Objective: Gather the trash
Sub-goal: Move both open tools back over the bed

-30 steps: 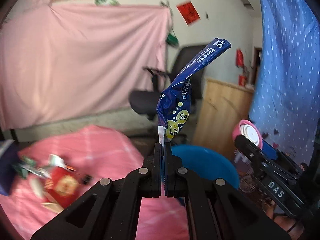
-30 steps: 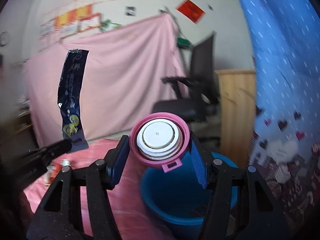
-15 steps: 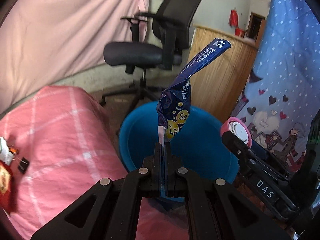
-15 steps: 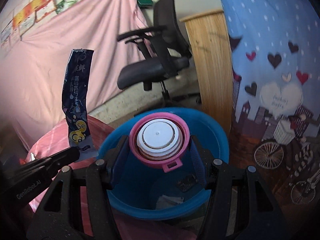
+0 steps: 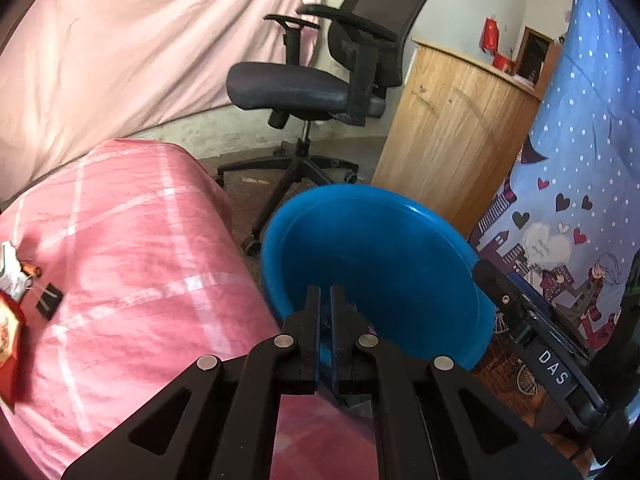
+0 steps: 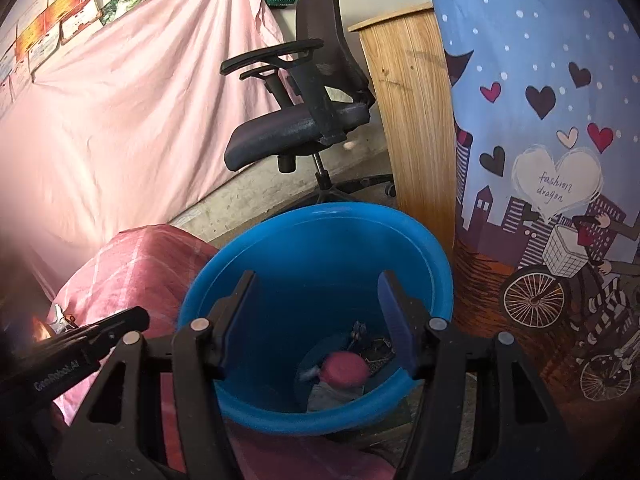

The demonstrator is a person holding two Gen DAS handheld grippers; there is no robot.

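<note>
Left wrist: left gripper point(image 5: 325, 300) over the blue bin point(image 5: 400, 216), fingers slightly parted, nothing between them. Leftover trash point(image 5: 10, 280) sits on the pink bedspread point(image 5: 120, 248) (far left edge).

Right wrist: right gripper point(image 6: 316, 316) spread wide, empty, above the bin. Pink-lidded container point(image 6: 346, 368) and wrappers point(image 6: 372, 344) lie at the bin's bottom.

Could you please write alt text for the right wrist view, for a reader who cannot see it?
The open right gripper hangs above a blue bucket with a pink-lidded container and wrappers lying at its bottom. An office chair stands behind.
</note>
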